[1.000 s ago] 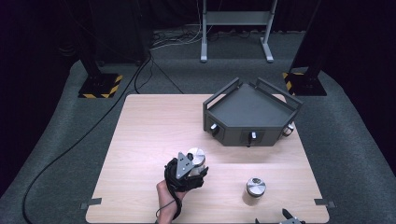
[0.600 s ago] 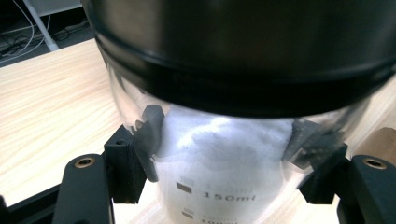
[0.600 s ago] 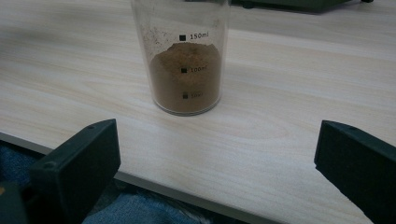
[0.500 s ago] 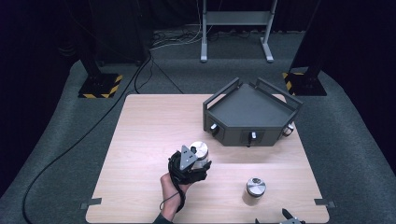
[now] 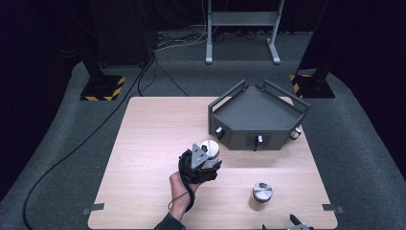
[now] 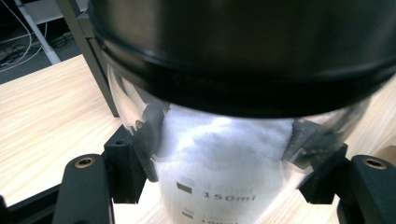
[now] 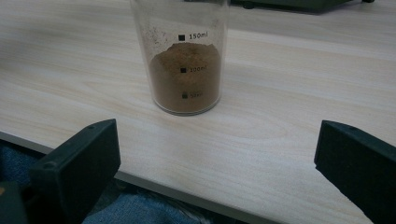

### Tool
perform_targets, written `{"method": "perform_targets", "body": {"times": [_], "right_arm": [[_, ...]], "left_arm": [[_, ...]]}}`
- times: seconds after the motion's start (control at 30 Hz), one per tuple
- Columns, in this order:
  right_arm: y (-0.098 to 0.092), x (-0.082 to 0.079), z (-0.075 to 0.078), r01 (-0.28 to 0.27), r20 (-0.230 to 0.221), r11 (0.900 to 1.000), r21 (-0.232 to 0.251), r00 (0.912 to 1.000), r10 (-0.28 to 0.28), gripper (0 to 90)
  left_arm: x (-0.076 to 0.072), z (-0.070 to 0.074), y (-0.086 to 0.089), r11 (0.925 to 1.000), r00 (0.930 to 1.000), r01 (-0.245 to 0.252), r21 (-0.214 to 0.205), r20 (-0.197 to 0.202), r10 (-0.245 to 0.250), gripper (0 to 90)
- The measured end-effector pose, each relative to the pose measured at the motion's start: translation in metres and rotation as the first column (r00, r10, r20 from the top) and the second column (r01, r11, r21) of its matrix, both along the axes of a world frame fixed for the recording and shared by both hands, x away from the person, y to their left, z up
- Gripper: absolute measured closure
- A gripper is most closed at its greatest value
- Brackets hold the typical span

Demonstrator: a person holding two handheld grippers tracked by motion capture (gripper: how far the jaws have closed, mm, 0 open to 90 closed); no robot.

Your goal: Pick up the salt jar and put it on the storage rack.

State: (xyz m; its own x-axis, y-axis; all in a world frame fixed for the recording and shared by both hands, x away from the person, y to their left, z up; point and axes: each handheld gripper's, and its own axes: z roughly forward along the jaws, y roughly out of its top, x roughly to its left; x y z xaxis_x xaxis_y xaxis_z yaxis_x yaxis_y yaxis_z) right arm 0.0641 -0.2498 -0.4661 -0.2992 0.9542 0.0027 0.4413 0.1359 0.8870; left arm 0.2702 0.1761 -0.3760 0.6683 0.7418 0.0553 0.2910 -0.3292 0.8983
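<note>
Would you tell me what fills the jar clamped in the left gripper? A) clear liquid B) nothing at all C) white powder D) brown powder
C: in the left gripper view the left gripper pinches a clear jar packed with white powder, whereas the brown powder sits in the other jar standing on the table.

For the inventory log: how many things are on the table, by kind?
Jars with metal lids: 2, one of white powder in the left gripper, one of brown powder standing free.
Grey trays: 1.
Total: 3.
</note>
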Motion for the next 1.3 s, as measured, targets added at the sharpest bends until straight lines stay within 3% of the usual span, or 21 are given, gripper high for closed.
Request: {"method": "perform_targets", "body": {"times": [1.3], "right_arm": [[-0.001,-0.001,0.0,0.003,0.003,1.0,0.001,1.0,-0.003,0.0]], "left_arm": [[0.03,0.021,-0.027,0.999,0.999,0.023,0.039,0.037,-0.025,31.7]]}}
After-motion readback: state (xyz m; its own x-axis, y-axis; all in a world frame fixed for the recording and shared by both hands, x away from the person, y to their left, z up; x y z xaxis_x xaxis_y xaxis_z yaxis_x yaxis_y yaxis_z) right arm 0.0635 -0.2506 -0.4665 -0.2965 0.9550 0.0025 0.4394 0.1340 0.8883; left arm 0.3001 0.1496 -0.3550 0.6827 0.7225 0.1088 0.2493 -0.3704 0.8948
